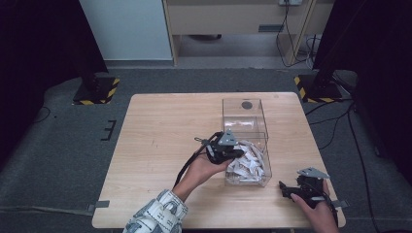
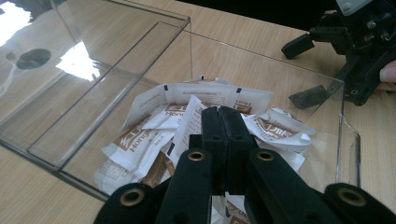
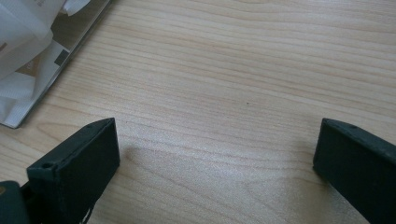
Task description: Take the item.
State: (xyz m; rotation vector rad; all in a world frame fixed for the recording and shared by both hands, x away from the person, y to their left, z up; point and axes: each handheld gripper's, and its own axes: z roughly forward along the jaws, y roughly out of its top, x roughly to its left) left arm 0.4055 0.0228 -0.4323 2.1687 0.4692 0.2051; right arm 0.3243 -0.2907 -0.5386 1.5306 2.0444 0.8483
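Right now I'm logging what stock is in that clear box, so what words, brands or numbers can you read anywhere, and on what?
"Hong...", brown letters cut off by folds, on a white sachet in the clear box.
Small black print on the top sachet: upside down and too blurred to read.
Brown logos on the other sachets: too blurred to read.
In the high view, sachet print is too small to read.
The shut left gripper carries no text.

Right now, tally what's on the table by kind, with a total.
Clear plastic box: 1
Pile of white and brown sachets in the box, too heaped to count singly: 1
Grippers, left gripper over the sachets, right gripper near the table's corner: 2
Total: 4
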